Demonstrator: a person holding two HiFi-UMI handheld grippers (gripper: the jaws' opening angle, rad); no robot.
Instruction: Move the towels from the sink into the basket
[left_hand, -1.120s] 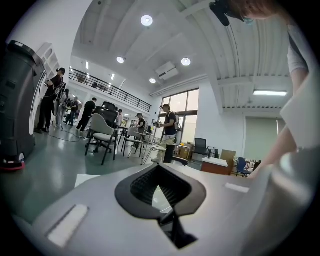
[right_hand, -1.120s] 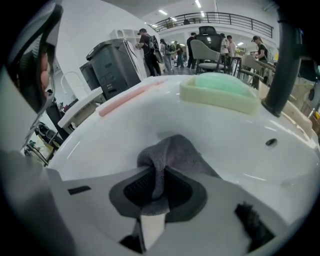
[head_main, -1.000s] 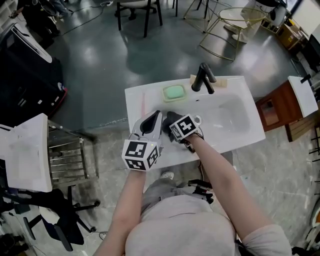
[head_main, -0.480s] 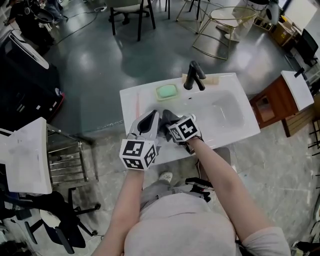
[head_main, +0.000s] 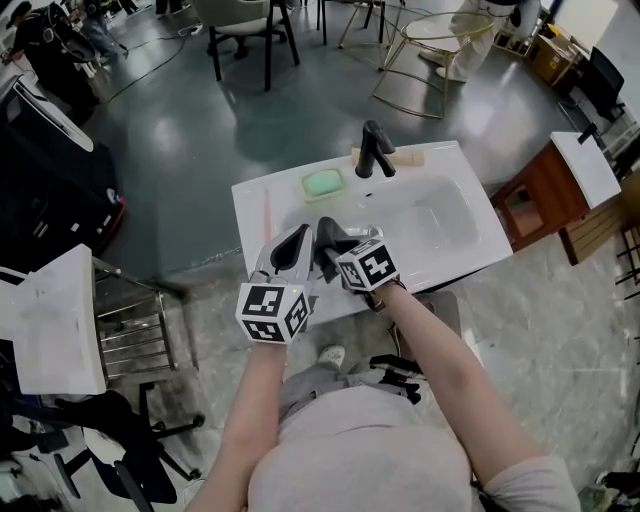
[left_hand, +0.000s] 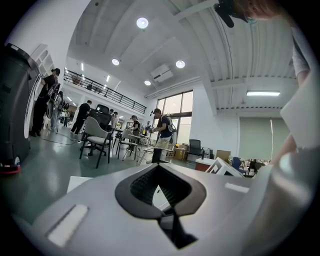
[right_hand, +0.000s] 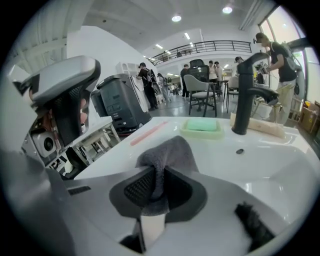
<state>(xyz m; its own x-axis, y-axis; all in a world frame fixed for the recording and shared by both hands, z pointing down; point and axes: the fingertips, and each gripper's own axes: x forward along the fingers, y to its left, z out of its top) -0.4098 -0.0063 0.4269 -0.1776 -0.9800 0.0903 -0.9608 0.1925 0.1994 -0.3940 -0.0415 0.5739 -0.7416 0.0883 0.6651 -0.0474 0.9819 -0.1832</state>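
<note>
Towel (right_hand: 167, 155) pinched in the right claw (right_hand: 155, 192), above the sink (head_main: 440, 215) at its front-left edge?
— Yes, but only a thin grey fold is gripped, and a quick swing could slip it free. Left claw (left_hand: 159, 190) is closed, empty, just beside.
— Farther out?
— Any trailing cloth might drag the pink stick (right_hand: 150, 133), soap dish (right_hand: 201, 125) or faucet (right_hand: 245, 95). I can't make out the basket.

My head camera looks steeply down over the sink (head_main: 440, 225). The camera on my right claw (head_main: 330, 245), close in, shares that sink. The one on my left claw (head_main: 292, 250) faces level into the room.
</note>
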